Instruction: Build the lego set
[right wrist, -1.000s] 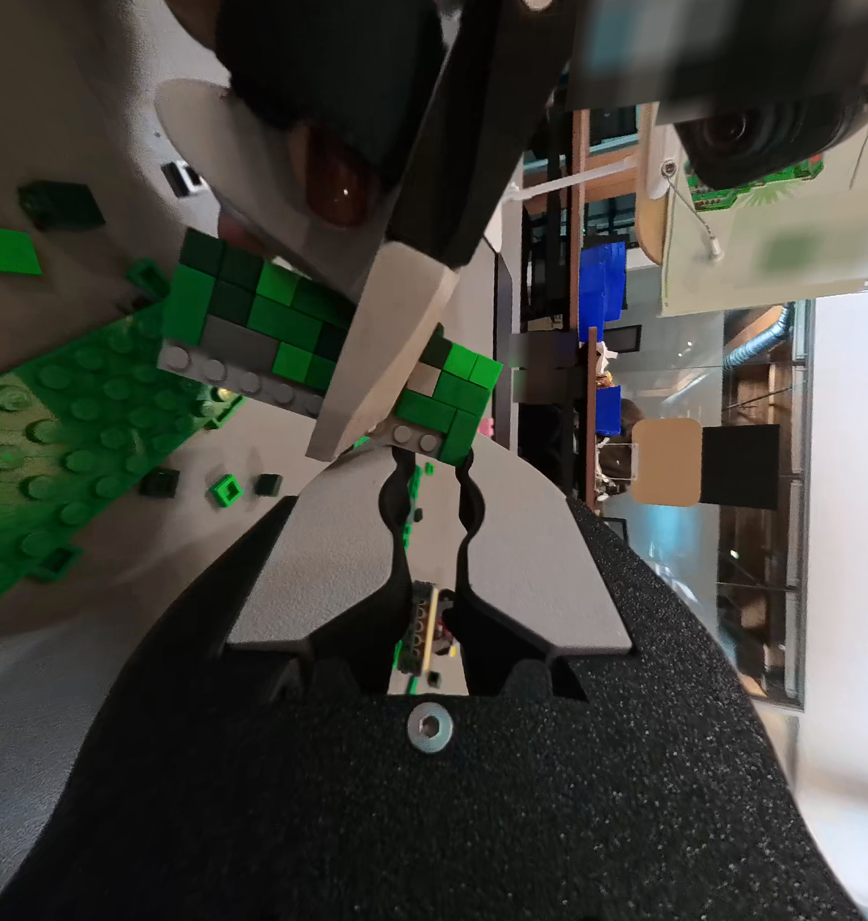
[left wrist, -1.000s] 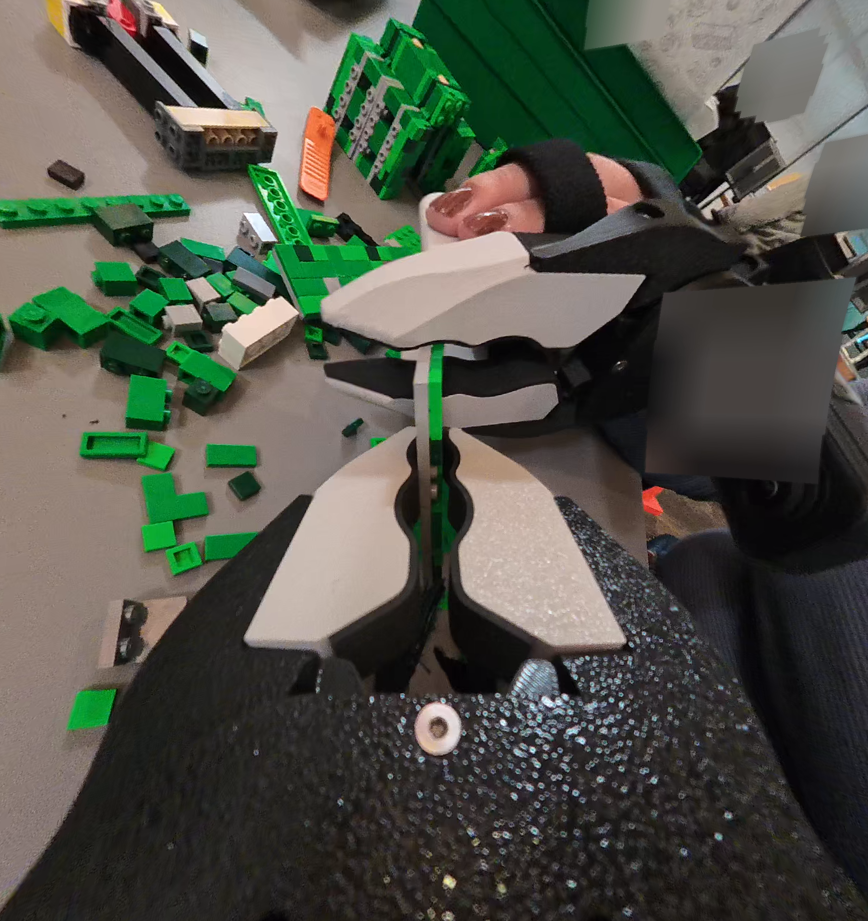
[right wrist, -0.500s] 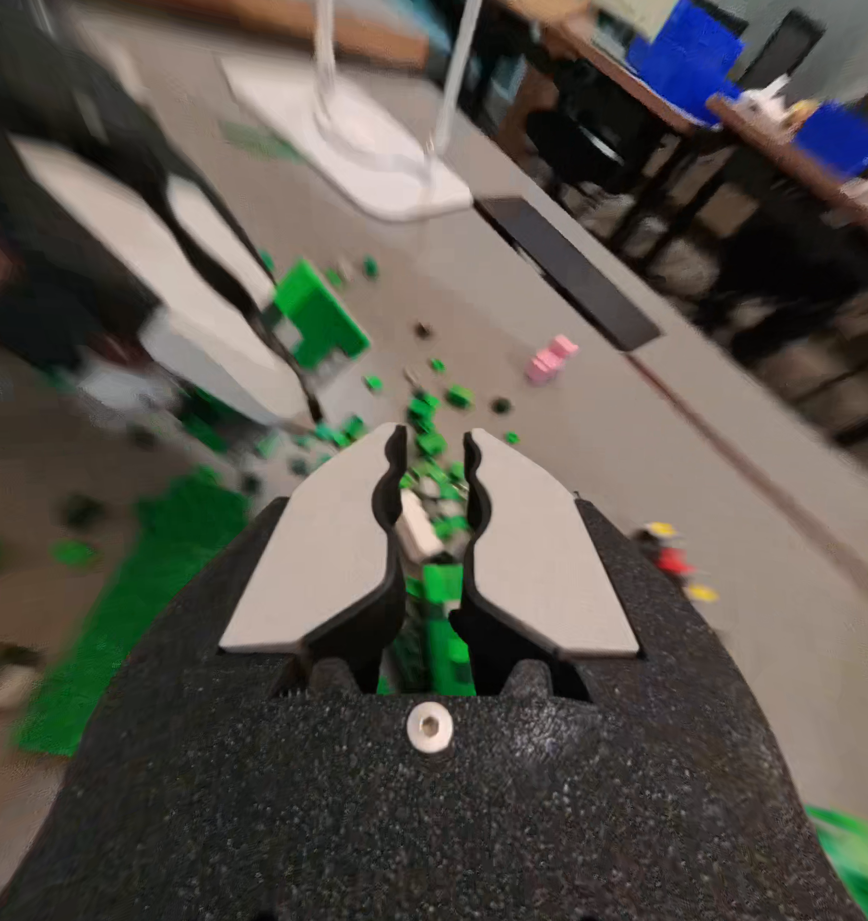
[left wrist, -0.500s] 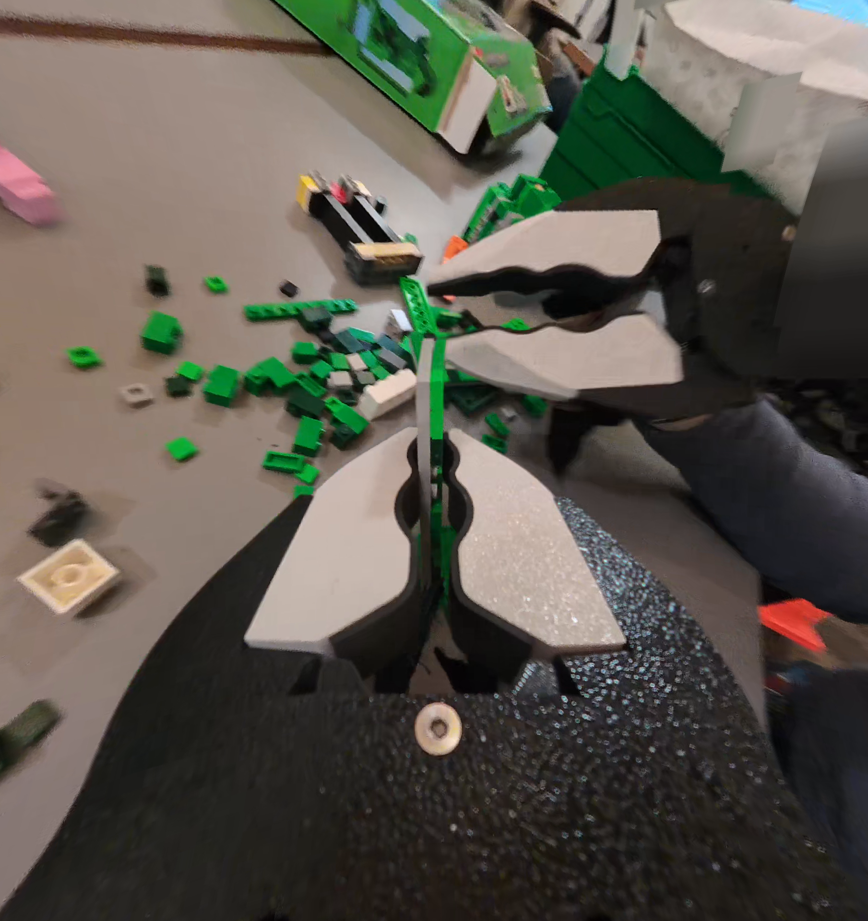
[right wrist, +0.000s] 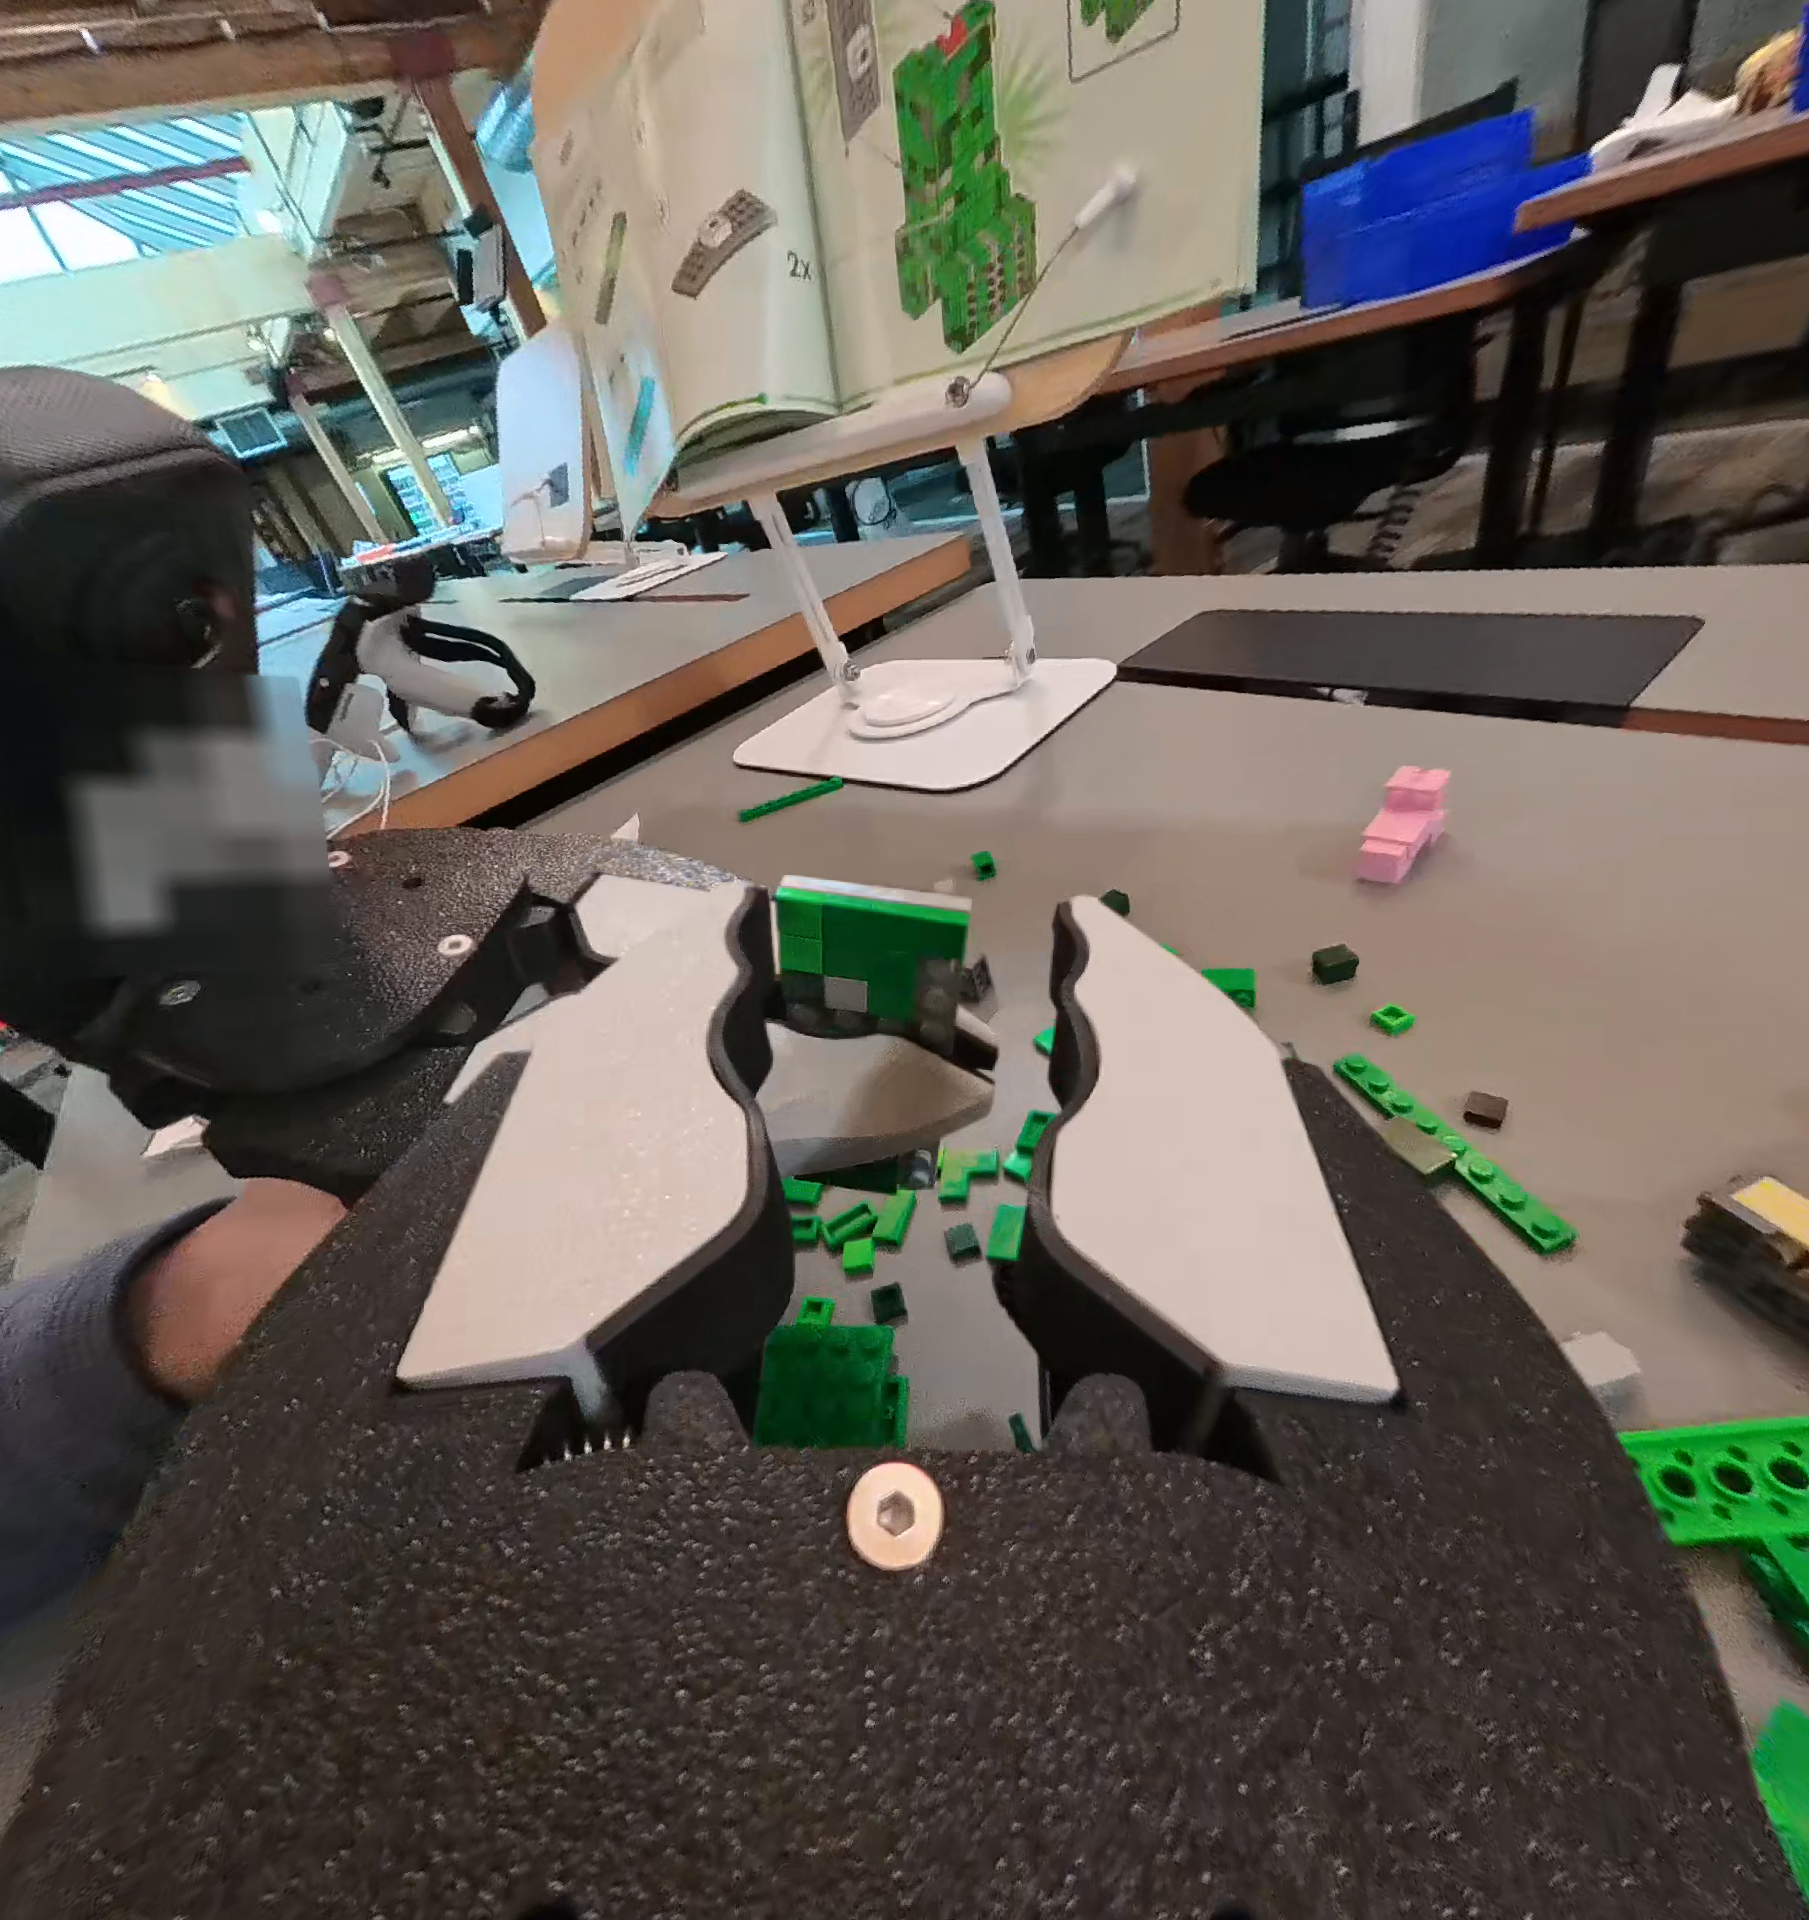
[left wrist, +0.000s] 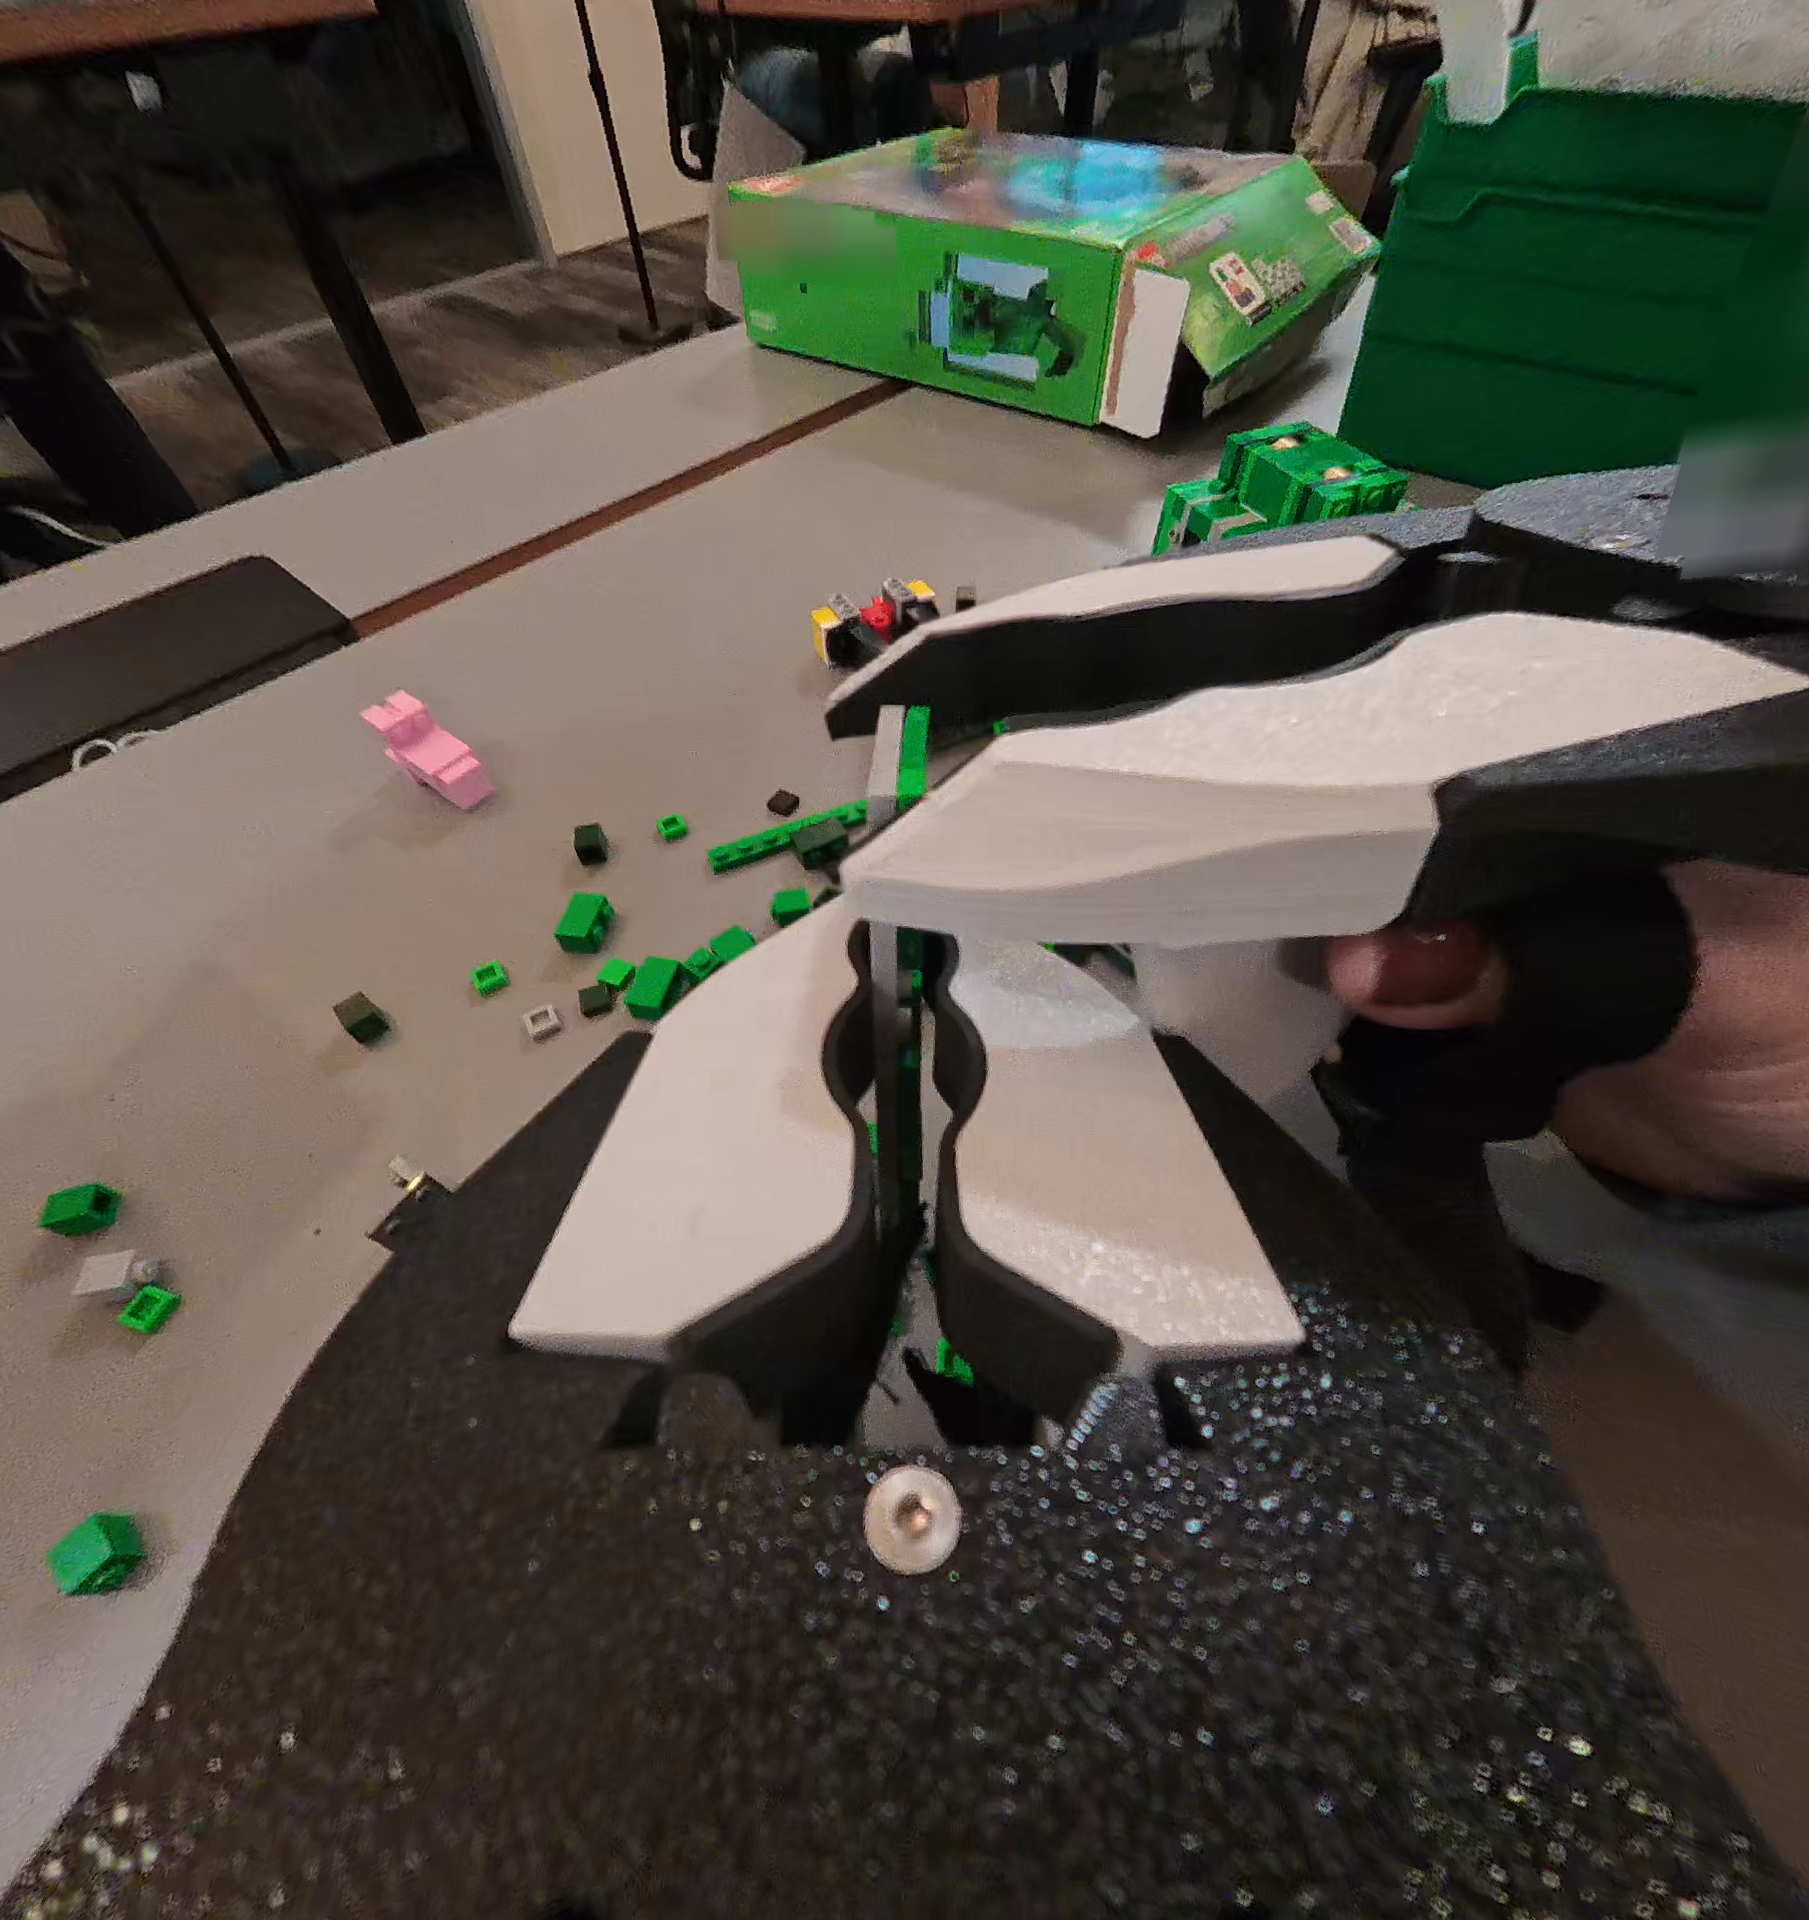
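My left gripper [left wrist: 895, 982] is shut on a thin green and grey lego panel [left wrist: 902, 758], held upright and edge-on above the table. In the right wrist view the panel [right wrist: 874, 940] faces me, with one of the left gripper's fingers [right wrist: 858, 1107] across its lower part. My right gripper [right wrist: 910, 914] is open, its jaws standing on either side of the panel. In the left wrist view the right gripper [left wrist: 848, 800] reaches in from the right, one finger over the panel's top. Loose green bricks [right wrist: 879, 1216] lie on the grey table below.
A green set box [left wrist: 1035, 270] and a green bin [left wrist: 1586, 260] stand at the back. A pink pig [right wrist: 1404, 826], a long green plate [right wrist: 1451, 1164], a black and yellow build [right wrist: 1783, 1268] and an instruction book on a white stand [right wrist: 931, 717] are on the table. Both grippers' tips are close together, under 4 cm apart.
Both grippers have swung up from facing the table to nearly level. The right gripper's jaws have opened wider around the panel. The left gripper has stayed shut on it.
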Tool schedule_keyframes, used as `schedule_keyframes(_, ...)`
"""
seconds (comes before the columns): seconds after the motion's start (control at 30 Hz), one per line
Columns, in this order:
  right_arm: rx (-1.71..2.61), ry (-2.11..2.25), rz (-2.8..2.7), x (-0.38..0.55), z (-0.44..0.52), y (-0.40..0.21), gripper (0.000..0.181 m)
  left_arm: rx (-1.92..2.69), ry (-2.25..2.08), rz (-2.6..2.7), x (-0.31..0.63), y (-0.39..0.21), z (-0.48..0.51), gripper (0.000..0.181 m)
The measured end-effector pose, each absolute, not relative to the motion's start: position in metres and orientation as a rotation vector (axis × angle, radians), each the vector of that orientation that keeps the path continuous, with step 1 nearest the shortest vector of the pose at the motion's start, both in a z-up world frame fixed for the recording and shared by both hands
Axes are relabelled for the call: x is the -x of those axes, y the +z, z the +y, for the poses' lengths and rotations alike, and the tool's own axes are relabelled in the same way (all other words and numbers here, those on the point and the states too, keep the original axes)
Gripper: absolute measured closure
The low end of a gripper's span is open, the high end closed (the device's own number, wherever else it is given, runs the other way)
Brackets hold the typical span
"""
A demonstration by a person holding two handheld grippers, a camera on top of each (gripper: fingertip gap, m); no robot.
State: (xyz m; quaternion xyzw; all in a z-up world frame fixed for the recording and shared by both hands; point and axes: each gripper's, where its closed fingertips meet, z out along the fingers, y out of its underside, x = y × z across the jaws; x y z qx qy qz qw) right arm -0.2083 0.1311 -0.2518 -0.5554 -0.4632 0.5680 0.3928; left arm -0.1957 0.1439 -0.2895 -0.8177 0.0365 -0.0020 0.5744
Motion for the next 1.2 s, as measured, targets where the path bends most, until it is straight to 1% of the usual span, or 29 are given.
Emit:
schedule_keyframes(0.13, 1.365, 1.562, -1.194, 0.208, 0.124, -0.246, 0.131, 1.874, 0.046, 0.126, 0.195, -0.284, 0.144, 0.176)
schedule_keyframes(0.23, 1.338, 1.645, -1.232, 0.206, 0.12, -0.244, 0.146, 1.859, 0.061, 0.167, 0.192, -0.283, 0.145, 0.176)
schedule_keyframes(0.33, 1.306, 1.606, -1.259, 0.205, 0.12, -0.243, 0.146, 1.851, 0.111, 0.195, 0.192, -0.282, 0.145, 0.176)
schedule_keyframes(0.5, 1.185, 1.489, -1.432, 0.203, 0.113, -0.247, 0.147, 1.866, 0.066, 0.245, 0.189, -0.283, 0.141, 0.176)
schedule_keyframes(0.77, 1.099, 1.517, -1.609, 0.197, 0.112, -0.264, 0.148, 1.938, 0.085, 0.338, 0.188, -0.298, 0.141, 0.175)
schedule_keyframes(0.9, 1.051, 1.524, -1.657, 0.193, 0.113, -0.267, 0.152, 1.948, 0.034, 0.359, 0.184, -0.301, 0.14, 0.176)
schedule_keyframes(1.0, 1.015, 1.531, -1.678, 0.19, 0.113, -0.267, 0.158, 1.945, -0.032, 0.363, 0.179, -0.301, 0.139, 0.175)
schedule_keyframes(1.2, 1.016, 1.458, -1.668, 0.194, 0.114, -0.268, 0.155, 1.959, 0.016, 0.329, 0.185, -0.301, 0.14, 0.175)
